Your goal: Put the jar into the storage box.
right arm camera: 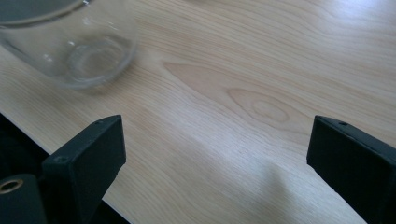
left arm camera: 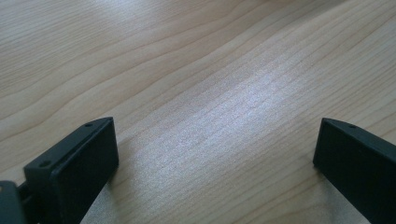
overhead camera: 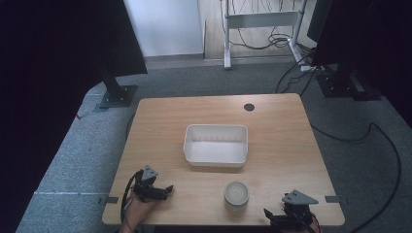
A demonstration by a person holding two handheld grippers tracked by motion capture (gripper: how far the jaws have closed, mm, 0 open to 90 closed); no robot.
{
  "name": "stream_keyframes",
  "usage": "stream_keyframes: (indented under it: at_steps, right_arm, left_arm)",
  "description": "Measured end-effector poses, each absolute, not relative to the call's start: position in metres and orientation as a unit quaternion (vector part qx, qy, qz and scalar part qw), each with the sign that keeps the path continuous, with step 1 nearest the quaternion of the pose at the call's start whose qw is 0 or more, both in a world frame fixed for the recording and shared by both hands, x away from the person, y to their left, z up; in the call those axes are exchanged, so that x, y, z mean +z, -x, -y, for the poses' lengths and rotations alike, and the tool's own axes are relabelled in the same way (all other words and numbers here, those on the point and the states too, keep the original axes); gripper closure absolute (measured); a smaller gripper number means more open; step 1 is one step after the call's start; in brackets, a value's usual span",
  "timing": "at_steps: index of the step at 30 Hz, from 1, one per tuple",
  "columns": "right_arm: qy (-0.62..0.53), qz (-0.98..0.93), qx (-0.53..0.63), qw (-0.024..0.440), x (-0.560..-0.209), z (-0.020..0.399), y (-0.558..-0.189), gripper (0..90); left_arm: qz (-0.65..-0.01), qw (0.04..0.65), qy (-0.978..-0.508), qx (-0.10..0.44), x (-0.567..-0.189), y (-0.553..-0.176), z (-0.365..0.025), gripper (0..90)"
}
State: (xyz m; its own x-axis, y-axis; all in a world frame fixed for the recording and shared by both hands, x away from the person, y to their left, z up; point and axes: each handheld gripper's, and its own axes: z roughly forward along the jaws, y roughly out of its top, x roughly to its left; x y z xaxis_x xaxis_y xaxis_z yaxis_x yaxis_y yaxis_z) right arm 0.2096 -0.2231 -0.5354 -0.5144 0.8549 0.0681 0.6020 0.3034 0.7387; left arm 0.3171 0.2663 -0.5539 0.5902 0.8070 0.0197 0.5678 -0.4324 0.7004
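Both grippers released, jaws wide, nothing held: left gripper (overhead camera: 156, 190), right gripper (overhead camera: 286, 217). Glass jar (overhead camera: 236, 195) upright near desk (overhead camera: 277, 121) edge, between them. Risk: jaw nudge tips it floorward.

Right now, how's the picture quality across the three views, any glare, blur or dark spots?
High view: soft, dark at both upper corners. Left gripper view: pale glare across the table, jaws sharp. Right gripper view: the glass jar is blurred at the upper left, with mild sheen on the wood.
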Motion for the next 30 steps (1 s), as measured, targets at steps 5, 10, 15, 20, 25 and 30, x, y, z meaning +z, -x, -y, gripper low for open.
stream_keyframes:
  at_steps: [5, 10, 15, 20, 25, 30]
  right_arm:
    - [-0.452, -0.793, 0.373, 0.168, -0.534, 0.215, -0.210, 3.5]
    - [-0.442, -0.796, 0.380, 0.166, -0.532, 0.209, -0.211, 3.2]
    - [-0.431, -0.798, 0.387, 0.163, -0.530, 0.202, -0.212, 2.5]
    - [-0.420, -0.803, 0.392, 0.159, -0.531, 0.194, -0.213, 1.7]
    - [-0.409, -0.807, 0.397, 0.156, -0.530, 0.187, -0.213, 1.1]
    - [-0.395, -0.810, 0.406, 0.154, -0.529, 0.179, -0.214, 0.5]
  left_arm:
    - [-0.416, 0.333, -0.827, 0.179, -0.554, -0.317, -0.266, 0.0]
    - [-0.416, 0.333, -0.827, 0.179, -0.554, -0.317, -0.266, 0.0]
    - [-0.416, 0.333, -0.827, 0.179, -0.554, -0.317, -0.266, 0.0]
    - [-0.415, 0.333, -0.827, 0.179, -0.554, -0.317, -0.266, 0.0]
    - [-0.416, 0.333, -0.827, 0.179, -0.554, -0.317, -0.266, 0.0]
    - [-0.416, 0.333, -0.827, 0.179, -0.554, -0.317, -0.266, 0.0]
